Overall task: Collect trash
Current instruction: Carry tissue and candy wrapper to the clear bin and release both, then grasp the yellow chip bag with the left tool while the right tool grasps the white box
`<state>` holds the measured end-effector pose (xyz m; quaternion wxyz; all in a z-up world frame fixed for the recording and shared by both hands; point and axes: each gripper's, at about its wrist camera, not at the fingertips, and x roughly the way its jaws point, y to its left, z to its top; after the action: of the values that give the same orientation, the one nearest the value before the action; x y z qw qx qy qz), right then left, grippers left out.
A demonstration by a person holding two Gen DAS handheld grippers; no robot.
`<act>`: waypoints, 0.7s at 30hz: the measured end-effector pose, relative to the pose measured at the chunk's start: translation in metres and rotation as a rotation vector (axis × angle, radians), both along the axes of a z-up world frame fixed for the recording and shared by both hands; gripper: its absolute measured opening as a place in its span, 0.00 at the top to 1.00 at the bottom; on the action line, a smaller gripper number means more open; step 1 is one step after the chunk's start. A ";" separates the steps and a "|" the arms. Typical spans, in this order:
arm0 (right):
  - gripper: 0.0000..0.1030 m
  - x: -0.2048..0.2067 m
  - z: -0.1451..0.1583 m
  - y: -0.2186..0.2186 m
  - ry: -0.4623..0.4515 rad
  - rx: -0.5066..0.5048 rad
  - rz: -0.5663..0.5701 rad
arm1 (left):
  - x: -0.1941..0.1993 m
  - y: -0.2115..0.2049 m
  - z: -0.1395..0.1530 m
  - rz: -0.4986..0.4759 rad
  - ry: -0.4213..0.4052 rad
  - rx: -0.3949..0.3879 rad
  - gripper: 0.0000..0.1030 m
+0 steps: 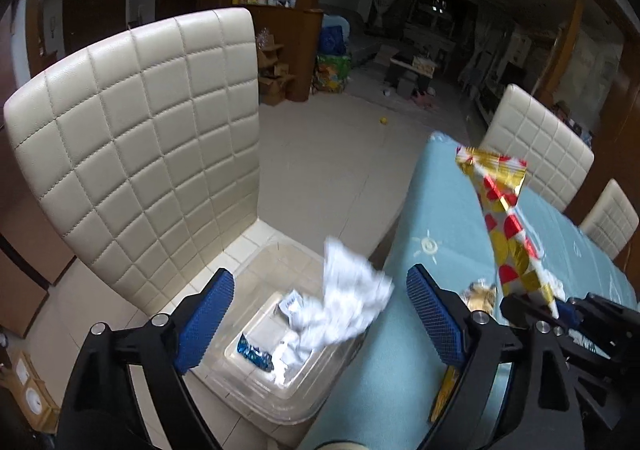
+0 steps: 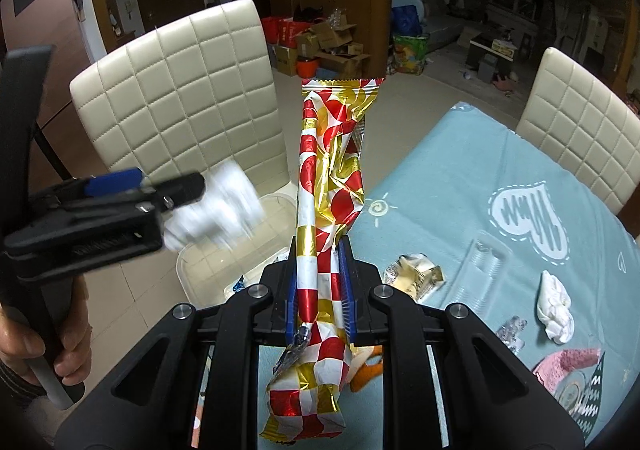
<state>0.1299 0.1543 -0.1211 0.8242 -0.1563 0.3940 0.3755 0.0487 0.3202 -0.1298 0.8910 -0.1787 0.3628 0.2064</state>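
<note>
Step in hand: we judge this to be the drop into the clear plastic bin [image 1: 256, 366] that sits on the seat of the cream quilted chair [image 1: 140, 138], beside the bench edge.
Left claw [image 1: 316, 314]: spread wide with nothing between its blue pads; the crumpled white tissue [image 1: 348, 302] is blurred and loose above the bin's mouth, touching neither pad.
Right claw [image 2: 320, 290]: pinched tight on the red, gold and white checked snack wrapper [image 2: 332, 170], which stands up long and floppy past the fingertips, with a crumpled tail hanging below them.
Where the trash is: the bin already holds a blue foil wrapper [image 1: 254, 356] and white scraps. On the bench's light blue cloth [image 2: 460, 170] lie a pale crumpled packet [image 2: 416, 276], a white tissue wad [image 2: 556, 310] and a small silvery scrap [image 2: 510, 330].
Doing it well: we would carry the right claw over the middle of the bin before letting go, since the wrapper's tall end could tip across the rim and slide onto the seat or floor.
Clearance: we would draw the left claw aside so the two tools do not crowd over the opening.
Risk: light foil drifts, so release low.
</note>
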 end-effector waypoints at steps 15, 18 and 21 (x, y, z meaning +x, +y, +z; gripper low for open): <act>0.19 -0.008 -0.019 0.065 -0.008 -0.060 0.134 | -0.038 0.046 -0.012 0.199 0.066 0.042 0.15; 0.22 -0.016 -0.012 0.066 -0.081 -0.059 0.129 | -0.041 0.044 -0.007 0.193 0.062 0.052 0.15; 0.23 -0.015 -0.008 0.057 -0.079 -0.050 0.104 | -0.038 0.035 -0.003 0.163 0.057 0.061 0.15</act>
<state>0.1144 0.2115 -0.1294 0.8144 -0.2117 0.3617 0.4014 0.0106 0.3552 -0.1325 0.8655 -0.1745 0.3659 0.2942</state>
